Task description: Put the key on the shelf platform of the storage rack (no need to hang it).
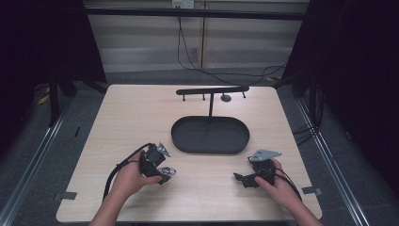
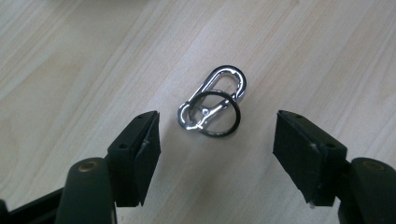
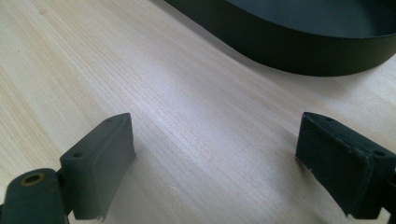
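Left gripper (image 2: 215, 154): jaws spread wide, nothing held, poised over silver carabiner (image 2: 212, 103) lying flat on wooden table (image 2: 70, 60); dark key ring (image 2: 215, 113) overlaps carabiner's lower half. Right gripper (image 3: 215, 163): jaws likewise apart, empty, bare tabletop between them. Black oval tray (image 1: 210, 135) sits mid-table beyond both grippers; T-shaped hanger stand (image 1: 211, 92) rises from its far side.

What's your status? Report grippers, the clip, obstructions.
Left gripper open, jaws either side of the carabiner and key ring on the table. Right gripper open, empty. Nothing between jaws and clip.
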The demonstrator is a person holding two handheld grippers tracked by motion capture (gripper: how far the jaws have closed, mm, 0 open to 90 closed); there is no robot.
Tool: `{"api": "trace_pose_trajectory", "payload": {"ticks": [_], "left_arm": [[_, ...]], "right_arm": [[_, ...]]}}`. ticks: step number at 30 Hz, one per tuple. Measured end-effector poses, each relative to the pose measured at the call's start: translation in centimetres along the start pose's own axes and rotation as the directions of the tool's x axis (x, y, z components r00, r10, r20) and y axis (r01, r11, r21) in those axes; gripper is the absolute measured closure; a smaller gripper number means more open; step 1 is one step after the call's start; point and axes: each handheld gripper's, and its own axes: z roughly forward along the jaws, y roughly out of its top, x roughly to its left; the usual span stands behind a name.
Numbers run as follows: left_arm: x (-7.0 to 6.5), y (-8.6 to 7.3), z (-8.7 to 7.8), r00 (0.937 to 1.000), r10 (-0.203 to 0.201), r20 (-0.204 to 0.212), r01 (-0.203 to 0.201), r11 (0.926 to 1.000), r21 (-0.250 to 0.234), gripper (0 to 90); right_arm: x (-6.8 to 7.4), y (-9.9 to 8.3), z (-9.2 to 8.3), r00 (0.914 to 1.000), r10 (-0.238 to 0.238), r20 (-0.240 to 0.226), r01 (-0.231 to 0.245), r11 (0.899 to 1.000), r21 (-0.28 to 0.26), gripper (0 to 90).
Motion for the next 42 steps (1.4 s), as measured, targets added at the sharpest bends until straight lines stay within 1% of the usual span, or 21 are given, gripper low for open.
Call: {"api": "trace_pose_trajectory", "payload": {"ticks": [1, 4, 6, 10, 14, 17, 19, 20, 21, 24, 25, 26, 30, 31, 33, 35, 36, 37, 38, 40, 42], "left_arm": [[0.1, 0.2, 0.0, 0.9999, 0.012, -0.001, -0.012, 0.9999, 0.010, 31.9], [0.3, 0.7, 0.4, 0.9998, 0.012, 0.015, -0.012, 0.9991, 0.040, 35.6], [0.3, 0.9, 0.9, 0.9998, 0.015, 0.013, -0.015, 0.9978, 0.064, 36.4], [0.4, 1.4, 1.3, 0.9995, 0.031, 0.006, -0.032, 0.9968, 0.074, 38.2], [0.4, 1.9, 1.7, 0.9988, 0.045, 0.020, -0.047, 0.9948, 0.091, 40.1], [0.5, 2.2, 1.9, 0.9987, 0.048, 0.015, -0.049, 0.9931, 0.106, 41.5], [0.5, 2.4, 1.9, 0.9986, 0.047, 0.021, -0.050, 0.9923, 0.114, 45.8], [0.4, 2.5, 1.9, 0.9987, 0.046, 0.022, -0.048, 0.9911, 0.124, 45.8], [0.4, 2.7, 1.9, 0.9989, 0.040, 0.022, -0.043, 0.9893, 0.140, 48.9], [0.4, 3.1, 2.1, 0.9988, 0.046, 0.017, -0.048, 0.9831, 0.177, 51.4], [0.3, 3.2, 2.2, 0.9992, 0.033, 0.021, -0.036, 0.9834, 0.178, 51.7], [0.4, 3.3, 2.2, 0.9991, 0.034, 0.027, -0.038, 0.9824, 0.183, 52.7], [0.4, 3.4, 2.1, 0.9997, 0.010, 0.023, -0.014, 0.9817, 0.190, 58.0], [0.4, 3.4, 2.1, 0.9997, 0.001, 0.024, -0.006, 0.9807, 0.195, 58.4], [0.3, 3.5, 2.1, 0.9997, 0.004, 0.023, -0.009, 0.9781, 0.208, 58.7], [0.2, 3.7, 2.2, 0.9998, -0.001, 0.022, -0.004, 0.9734, 0.229, 58.9], [0.2, 3.8, 2.2, 0.9997, -0.013, 0.018, 0.008, 0.9718, 0.236, 58.9], [0.2, 3.8, 2.2, 0.9998, -0.015, 0.015, 0.011, 0.9725, 0.233, 58.9], [0.3, 3.8, 2.2, 0.9993, -0.030, 0.022, 0.025, 0.9730, 0.229, 58.9], [0.5, 3.8, 2.1, 0.9985, -0.044, 0.031, 0.036, 0.9735, 0.226, 58.9], [0.5, 3.7, 2.1, 0.9982, -0.051, 0.032, 0.043, 0.9749, 0.219, 58.9]], "right_arm": [[0.0, 0.0, 0.0, 1.0000, 0.000, 0.000, 0.000, 1.000, 0.000, 10.9], [0.0, 0.0, 0.0, 1.0000, 0.002, -0.001, -0.002, 1.000, 0.002, 10.9], [0.0, 0.0, 0.0, 1.0000, 0.000, -0.003, 0.000, 1.000, 0.002, 10.9], [0.0, 0.0, 0.0, 1.0000, -0.001, -0.003, 0.001, 1.000, 0.002, 10.9], [0.0, 0.0, 0.0, 1.0000, -0.002, -0.005, 0.002, 1.000, 0.002, 10.9], [0.0, 0.0, -0.1, 1.0000, -0.003, -0.006, 0.003, 1.000, 0.002, 10.9], [0.0, 0.0, -0.1, 1.0000, -0.003, -0.006, 0.003, 1.000, 0.002, 10.9], [0.0, 0.0, -0.1, 1.0000, -0.003, -0.006, 0.003, 1.000, 0.002, 10.9], [0.0, -0.1, -0.1, 1.0000, -0.004, -0.006, 0.004, 1.000, 0.002, 10.9], [-0.1, -0.1, -0.1, 1.0000, -0.004, -0.008, 0.004, 1.000, 0.002, 10.9], [-0.1, -0.1, -0.1, 0.9999, -0.005, -0.009, 0.005, 1.000, 0.002, 10.9], [-0.1, -0.1, -0.1, 0.9999, -0.005, -0.009, 0.005, 1.000, 0.002, 10.9], [-0.1, -0.1, -0.1, 0.9999, -0.006, -0.011, 0.006, 1.000, 0.002, 10.9], [-0.1, -0.1, -0.1, 0.9999, -0.007, -0.011, 0.007, 1.000, 0.002, 10.9], [-0.1, -0.1, -0.1, 0.9999, -0.007, -0.012, 0.007, 1.000, 0.002, 10.9], [-0.1, -0.1, -0.1, 0.9999, -0.008, -0.013, 0.008, 1.000, 0.002, 10.9], [-0.1, -0.1, -0.1, 0.9999, -0.009, -0.013, 0.009, 1.000, 0.002, 10.9], [-0.1, -0.1, -0.1, 0.9999, -0.008, -0.013, 0.008, 1.000, 0.002, 10.9], [-0.1, -0.1, -0.1, 0.9999, -0.009, -0.013, 0.009, 1.000, 0.002, 10.9], [-0.1, -0.1, -0.1, 0.9999, -0.009, -0.013, 0.009, 1.000, 0.002, 10.9], [-0.1, -0.1, -0.1, 0.9999, -0.009, -0.014, 0.009, 1.000, 0.002, 10.9]]}}
